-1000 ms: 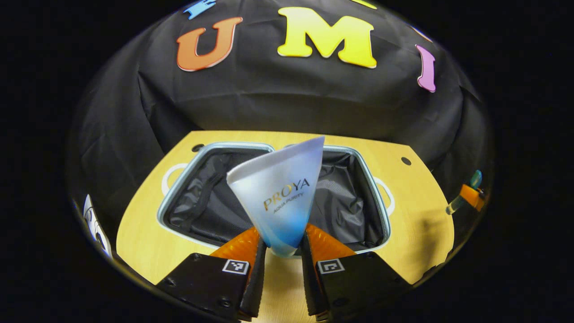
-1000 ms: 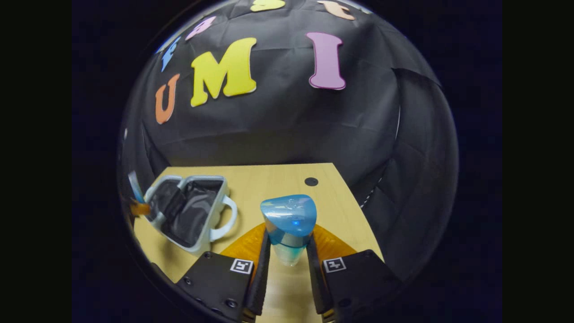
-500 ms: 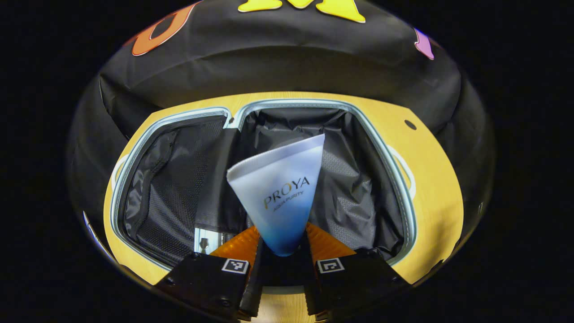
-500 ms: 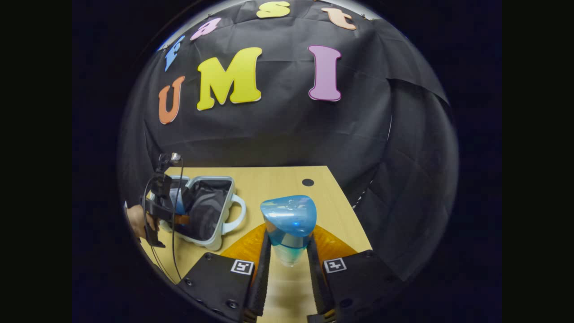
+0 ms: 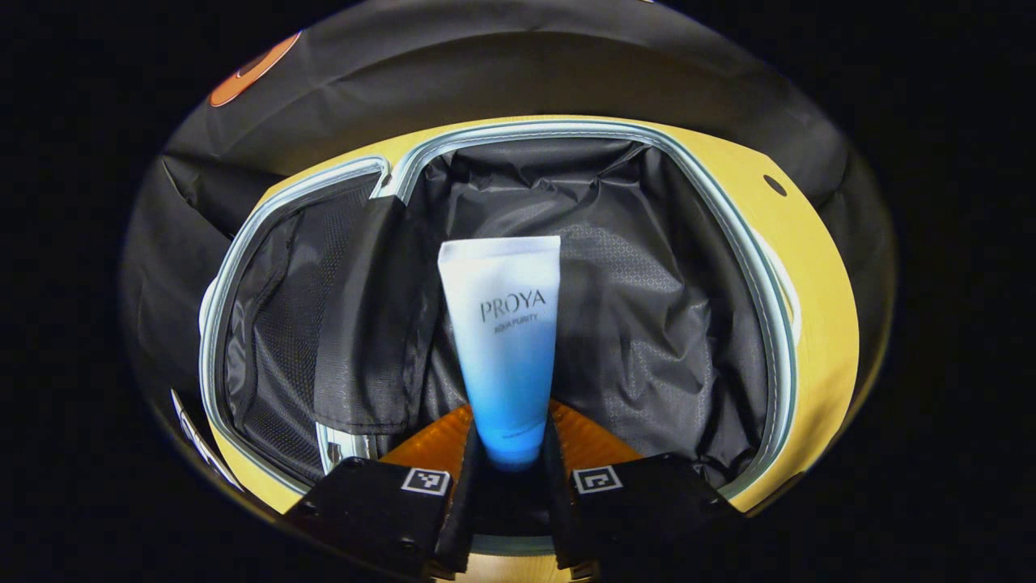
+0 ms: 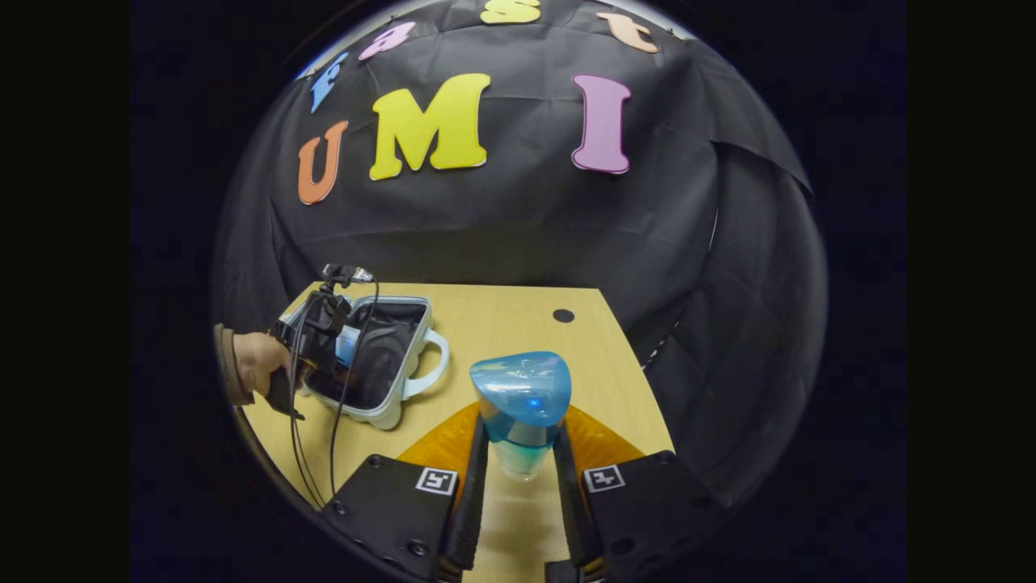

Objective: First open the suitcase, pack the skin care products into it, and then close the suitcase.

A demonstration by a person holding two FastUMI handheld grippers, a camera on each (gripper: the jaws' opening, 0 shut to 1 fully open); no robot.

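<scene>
Now we have the white-to-blue skin care tube down inside the open suitcase; a second ago it was well short of the case over the wooden table, and half a second ago it was still tilted toward 1 o'clock above the lining. It has since swung straight, so in the left gripper view its long axis runs 6 to 12 o'clock, the blue cap end at 6 o'clock pinched between the fingers of our left gripper and the flat crimped end pointing to 12 o'clock. Behind it lies the black lining of the right-hand compartment; the mesh-lined half sits at 9 o'clock. We judge the tube is at or close to its drop point, so release looks like the next step, though we cannot tell whether it touches the lining. In the right gripper view, our right gripper is closed on a blue-capped bottle, cap uppermost, held above the table well away from the suitcase at 9 o'clock, where the left hand works. This one waits its turn.
</scene>
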